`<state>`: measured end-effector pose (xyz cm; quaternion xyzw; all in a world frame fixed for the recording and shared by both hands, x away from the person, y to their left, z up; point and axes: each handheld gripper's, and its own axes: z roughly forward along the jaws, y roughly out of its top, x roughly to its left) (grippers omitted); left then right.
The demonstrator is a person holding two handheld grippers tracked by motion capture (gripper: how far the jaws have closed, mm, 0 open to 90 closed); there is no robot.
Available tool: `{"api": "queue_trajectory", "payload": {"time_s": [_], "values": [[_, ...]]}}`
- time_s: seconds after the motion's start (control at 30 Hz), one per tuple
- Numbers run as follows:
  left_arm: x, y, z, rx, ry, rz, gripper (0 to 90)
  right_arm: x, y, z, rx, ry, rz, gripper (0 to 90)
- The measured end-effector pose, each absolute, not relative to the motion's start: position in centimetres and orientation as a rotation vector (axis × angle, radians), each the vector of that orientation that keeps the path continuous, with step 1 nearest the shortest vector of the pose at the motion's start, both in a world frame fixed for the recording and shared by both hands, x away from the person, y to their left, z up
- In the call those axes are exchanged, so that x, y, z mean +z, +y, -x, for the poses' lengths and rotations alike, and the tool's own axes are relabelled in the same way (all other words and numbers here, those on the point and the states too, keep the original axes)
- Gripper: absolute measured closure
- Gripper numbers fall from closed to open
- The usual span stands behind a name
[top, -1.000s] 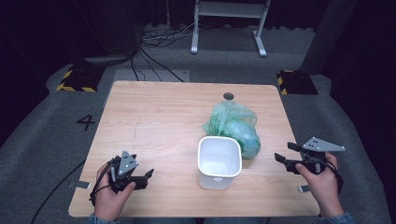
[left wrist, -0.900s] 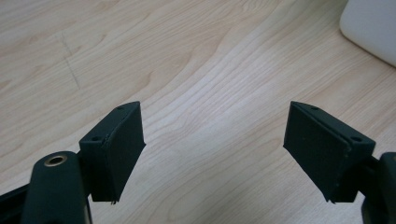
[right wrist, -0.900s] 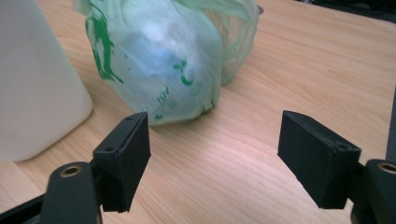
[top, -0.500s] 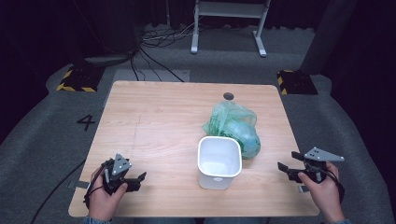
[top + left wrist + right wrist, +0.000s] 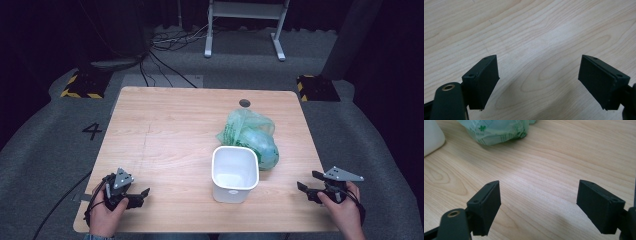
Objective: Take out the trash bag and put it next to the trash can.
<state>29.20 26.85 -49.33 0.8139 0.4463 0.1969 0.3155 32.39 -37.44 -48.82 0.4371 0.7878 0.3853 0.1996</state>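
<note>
white tub (image 5: 234, 173) (square, rounded corners) | crinkled green bag (image 5: 248, 135) | both jaws spread, empty

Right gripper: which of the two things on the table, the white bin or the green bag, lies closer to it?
The green plastic bag, crumpled behind the white bin, lies nearer the right gripper; the upright bin stands further left.

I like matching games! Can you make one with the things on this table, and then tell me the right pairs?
Things:
1. bin
2. plastic bag
3. left gripper
4. round hole

Descriptions:
A. green and crumpled
B. near the table's far edge
C. white, open on top
D. black, jaws apart, near the front left corner

Pairs: 1-C, 2-A, 3-D, 4-B
</note>
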Motion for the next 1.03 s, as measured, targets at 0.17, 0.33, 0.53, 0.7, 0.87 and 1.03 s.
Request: {"api": "queue_trajectory", "payload": {"time_s": [0.17, 0.33, 0.53, 0.7, 0.87, 1.03], "values": [[-49.9, 27.2, -29.1, 0.500, 1.198, -2.153, 16.4, -49.7, -37.4, -32.2, 1.057, 2.207, -1.231, 19.8], [-50.3, 27.8, -29.0, 0.487, 1.185, -2.119, 15.6, -50.3, -37.3, -32.1, 1.020, 2.238, -1.237, 21.0], [-50.6, 28.1, -29.0, 0.488, 1.183, -2.093, 14.2, -50.5, -37.1, -32.1, 0.979, 2.269, -1.225, 17.3], [-50.6, 28.1, -29.0, 0.490, 1.183, -2.092, 14.1, -50.5, -37.0, -32.1, 0.966, 2.258, -1.232, 15.8], [-50.6, 28.1, -29.0, 0.487, 1.184, -2.092, 14.1, -50.5, -36.9, -32.0, 0.968, 2.265, -1.227, 15.8], [-50.6, 28.1, -29.0, 0.488, 1.185, -2.092, 14.0, -50.5, -36.9, -32.1, 0.969, 2.266, -1.227, 15.8]]}}
